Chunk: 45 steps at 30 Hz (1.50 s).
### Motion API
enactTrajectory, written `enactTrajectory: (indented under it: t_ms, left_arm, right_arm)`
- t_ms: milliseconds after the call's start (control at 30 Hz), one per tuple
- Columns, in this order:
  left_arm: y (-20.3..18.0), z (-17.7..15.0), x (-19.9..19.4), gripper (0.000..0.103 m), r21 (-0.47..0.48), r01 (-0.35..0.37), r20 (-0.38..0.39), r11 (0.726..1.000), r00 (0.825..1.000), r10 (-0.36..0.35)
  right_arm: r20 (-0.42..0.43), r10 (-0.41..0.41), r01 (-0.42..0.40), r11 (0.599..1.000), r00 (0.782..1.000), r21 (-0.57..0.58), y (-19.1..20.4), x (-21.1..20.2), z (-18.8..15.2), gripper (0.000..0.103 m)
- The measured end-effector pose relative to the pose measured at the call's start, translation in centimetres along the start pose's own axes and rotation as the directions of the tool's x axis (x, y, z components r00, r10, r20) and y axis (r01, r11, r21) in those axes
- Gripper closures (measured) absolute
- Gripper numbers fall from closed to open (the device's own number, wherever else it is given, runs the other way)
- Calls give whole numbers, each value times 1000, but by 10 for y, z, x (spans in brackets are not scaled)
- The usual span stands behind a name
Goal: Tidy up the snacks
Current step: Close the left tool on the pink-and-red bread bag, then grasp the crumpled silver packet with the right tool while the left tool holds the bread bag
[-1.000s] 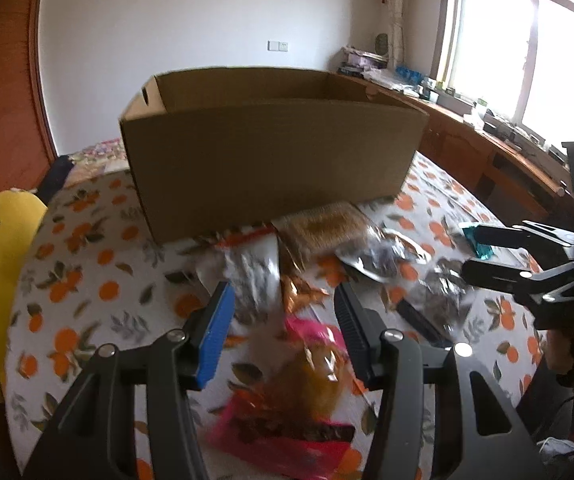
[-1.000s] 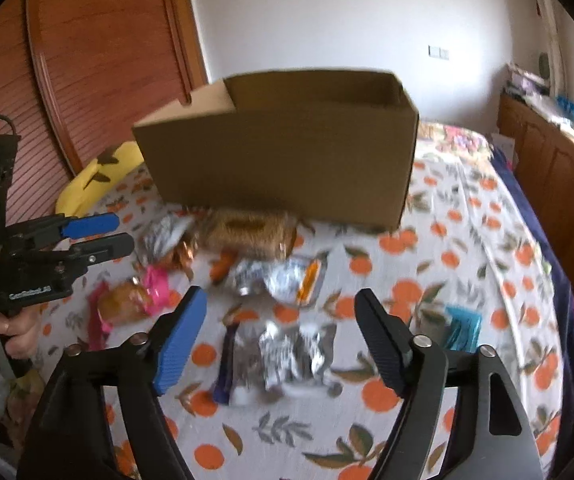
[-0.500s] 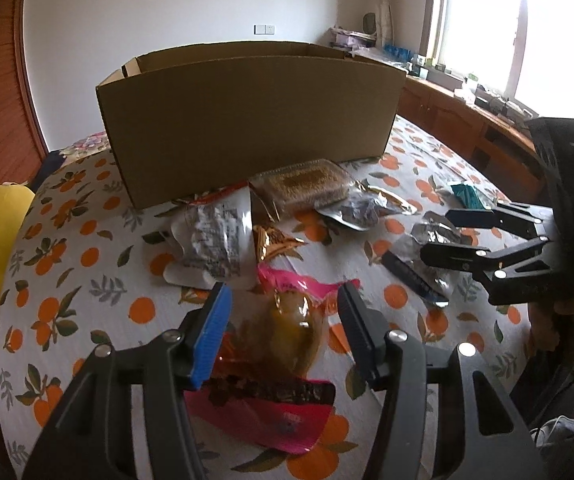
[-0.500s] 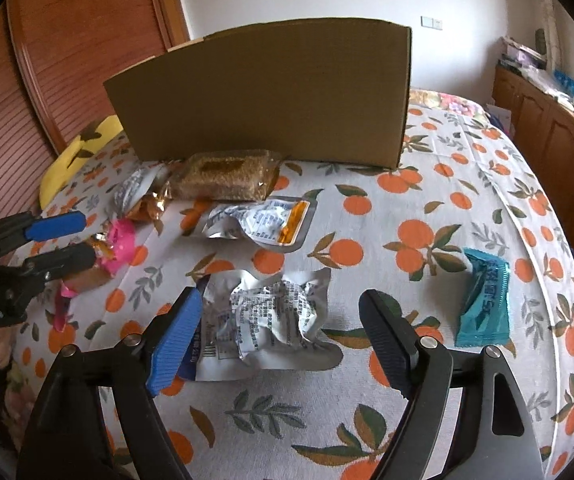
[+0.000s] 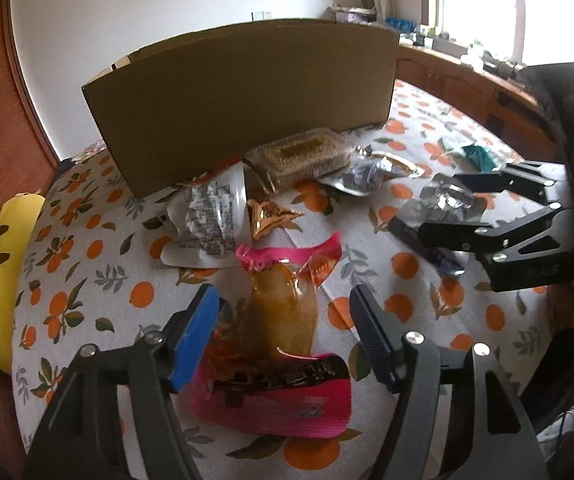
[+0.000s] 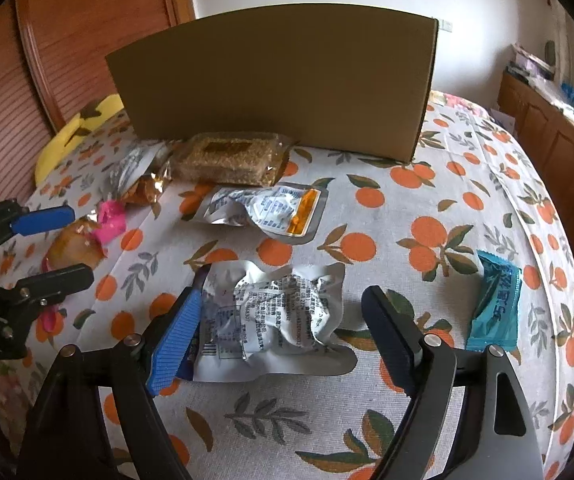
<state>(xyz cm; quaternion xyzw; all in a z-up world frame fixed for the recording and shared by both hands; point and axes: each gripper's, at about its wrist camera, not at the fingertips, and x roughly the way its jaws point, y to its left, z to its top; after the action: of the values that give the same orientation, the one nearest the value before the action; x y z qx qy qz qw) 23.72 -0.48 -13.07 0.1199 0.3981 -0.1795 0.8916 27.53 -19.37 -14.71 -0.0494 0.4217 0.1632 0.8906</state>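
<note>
The cardboard box [image 6: 279,84] stands on the orange-print tablecloth [image 6: 439,380], and the snacks lie scattered in front of it. A second ago both cameras looked down into the open top of the box; now only its front wall shows, because both grippers have sunk toward the cloth. The left gripper [image 5: 285,320] has just been opening its jaws, which now stand at a middling width astride the pink-wrapped pastry [image 5: 283,312], well in front of the box; its pads are on either side of the wrapper and do not press it. The right gripper [image 6: 281,322] has widened slightly and now brackets the crumpled silver packet [image 6: 275,316], also in front of the box; its blue pad lies just beside the packet's left edge and its black pad stands clear. This packet looked small and far a second ago and now fills the gap between the fingers. Directly against the box's front wall lies the clear-wrapped sesame bar [image 6: 227,158], with a silver pouch with an orange strip [image 6: 267,212] just in front of it. A teal packet [image 6: 495,304] lies off toward the box's right end, nearer the table edge.
</note>
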Motion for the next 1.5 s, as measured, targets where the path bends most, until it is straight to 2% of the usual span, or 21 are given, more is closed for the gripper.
enactTrajectory:
  t_ms: [267,633,867,967,1133,1367,1500]
  left_arm:
    - [-4,-3,9,34,6,-51,-29,999,998,51]
    - [1,-10,5,35,-32,-42,-22,999,999,41]
    - [0,-14,-4,50,-46,-68,-7,997,998,68]
    - [0,-14,-10,54,-63,-45,1,997,999,45]
    - [-4,-16,-18,56,-68,-31,8,997,999,32]
    - [-9,-15,-31,66,-81,-40,49,996,998,44]
    - [-10,-14,-37,66,-96,-31,80,995,996,39]
  right_arm:
    - [3,-1,1,1000,1000,-7,2,1,-2,18]
    - [3,-6,6,1000,1000,-11,4,0,-3,19]
    - [-2,-22,21,999,1000,-37,9,2,-3,18]
    - [-2,-19,19,999,1000,-35,9,2,-3,19]
    - [0,-12,12,1000,1000,-28,9,2,-3,19]
    - [4,-4,4,1000,1000,-21,7,1,-4,19]
    - [5,-3,3,1000,1000,-21,6,1,-4,19]
